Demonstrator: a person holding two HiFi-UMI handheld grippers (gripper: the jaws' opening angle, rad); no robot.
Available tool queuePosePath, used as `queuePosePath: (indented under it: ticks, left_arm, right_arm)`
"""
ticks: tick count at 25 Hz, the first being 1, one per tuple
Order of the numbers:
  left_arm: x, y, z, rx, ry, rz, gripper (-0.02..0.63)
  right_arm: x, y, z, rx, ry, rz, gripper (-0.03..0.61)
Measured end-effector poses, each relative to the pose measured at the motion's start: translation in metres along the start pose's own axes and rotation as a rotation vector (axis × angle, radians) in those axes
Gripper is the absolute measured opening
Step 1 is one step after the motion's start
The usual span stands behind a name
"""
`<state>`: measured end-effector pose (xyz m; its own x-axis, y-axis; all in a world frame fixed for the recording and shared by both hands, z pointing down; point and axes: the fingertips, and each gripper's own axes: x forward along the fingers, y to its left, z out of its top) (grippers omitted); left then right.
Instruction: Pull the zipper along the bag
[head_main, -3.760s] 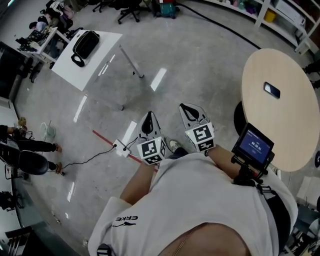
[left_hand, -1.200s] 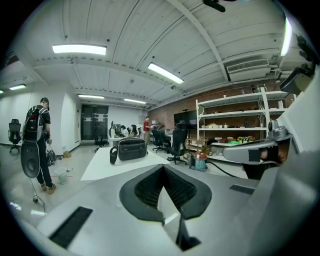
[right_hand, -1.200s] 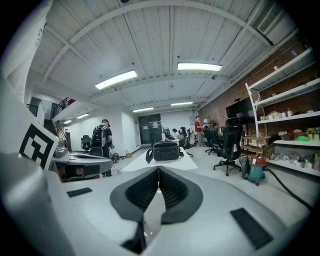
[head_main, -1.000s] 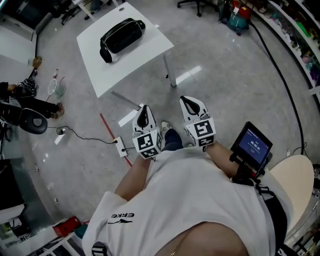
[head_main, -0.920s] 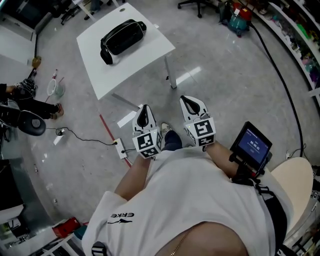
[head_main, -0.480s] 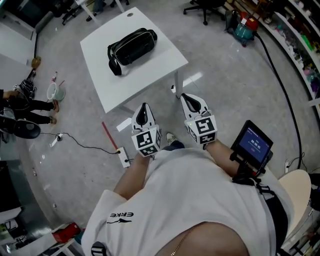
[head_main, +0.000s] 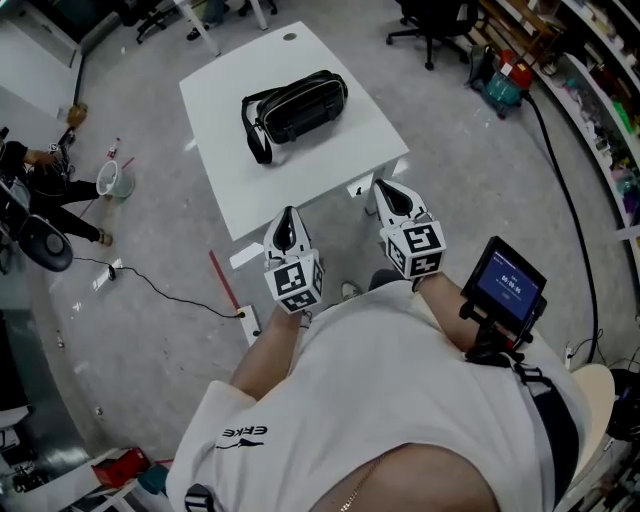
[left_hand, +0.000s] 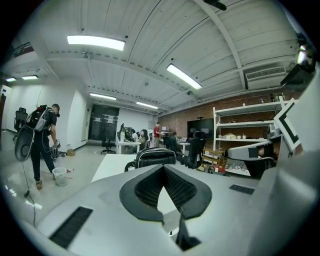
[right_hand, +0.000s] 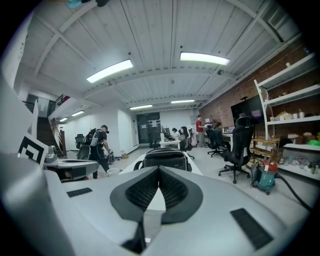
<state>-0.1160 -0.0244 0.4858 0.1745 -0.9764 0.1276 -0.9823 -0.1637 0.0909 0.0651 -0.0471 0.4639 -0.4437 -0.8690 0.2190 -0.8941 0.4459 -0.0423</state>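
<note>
A black oblong zip-up bag with a carrying strap (head_main: 295, 105) is seen lying on a white square table (head_main: 225, 165), well ahead of both pairs of jaws and centred beyond their tips in each gripper view. The left gripper (head_main: 287, 218) is held with its jaws closed tip to tip, nothing being caught between them. The right gripper (head_main: 386, 190) is likewise closed and empty. The bag is touched by neither, so the zipper pull is judged not yet reached, and it cannot be made out from here. Risk is judged to lie in the approach: if the jaws are not opened before the bag is met, the pull may be pushed aside rather than pinched. If the bag is not steadied by the other gripper, it may be dragged across the tabletop instead of the slider running.
</note>
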Motion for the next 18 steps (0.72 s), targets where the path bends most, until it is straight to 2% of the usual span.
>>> queuePosePath:
  ticks: [11, 18]
  left_arm:
    - [0.049, 0.046, 0.0, -0.022, 0.008, 0.049, 0.003]
    - [0.1, 0.059, 0.015, -0.018, 0.008, 0.08, 0.002]
  right_arm:
    - [0.076, -0.015, 0.007, 0.03, 0.015, -0.008, 0.005]
    - [0.126, -0.049, 0.02, 0.058, 0.021, -0.003, 0.005]
